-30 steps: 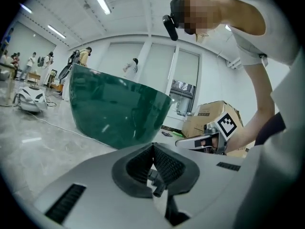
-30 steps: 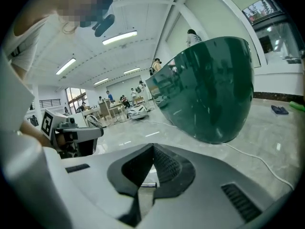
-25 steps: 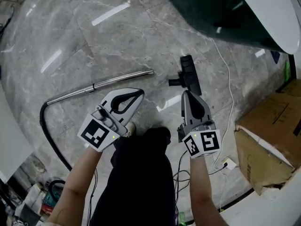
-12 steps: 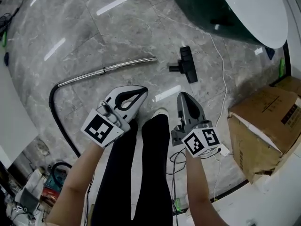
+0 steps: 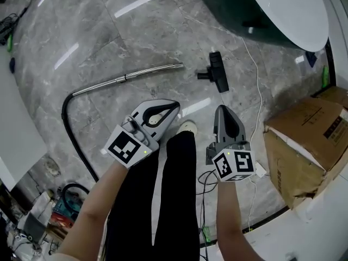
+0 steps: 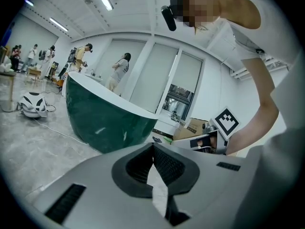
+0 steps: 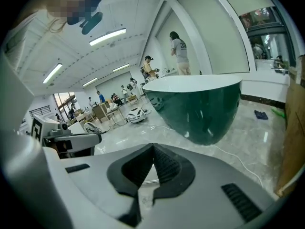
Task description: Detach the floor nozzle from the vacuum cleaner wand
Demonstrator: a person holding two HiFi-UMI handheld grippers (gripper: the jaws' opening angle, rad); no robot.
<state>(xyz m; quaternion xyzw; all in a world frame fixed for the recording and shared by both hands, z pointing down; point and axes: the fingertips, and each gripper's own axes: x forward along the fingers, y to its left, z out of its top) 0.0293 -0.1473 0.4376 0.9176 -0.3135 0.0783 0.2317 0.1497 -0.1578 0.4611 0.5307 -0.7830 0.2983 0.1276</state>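
Observation:
The black floor nozzle (image 5: 217, 73) lies alone on the grey marble floor in the head view, apart from the wand. The silver wand (image 5: 130, 77) lies to its left, its near end joined to a black hose (image 5: 73, 129). My left gripper (image 5: 175, 105) and right gripper (image 5: 222, 110) are both held up well above the floor, shut with nothing between the jaws. In the left gripper view the tips (image 6: 153, 145) meet in front of a green tub; the right gripper view shows its tips (image 7: 153, 147) touching too. Neither gripper view shows the nozzle or the wand.
A big green and white tub (image 5: 255, 10) stands at the back right. A torn cardboard box (image 5: 304, 140) sits at the right. A white cable (image 5: 260, 99) runs across the floor past the nozzle. Tools and clutter (image 5: 54, 208) lie at the lower left. People stand far off (image 7: 178, 54).
Both grippers have risen away from the floor, still shut. The nozzle and wand look smaller and farther below; they have not moved on the floor.

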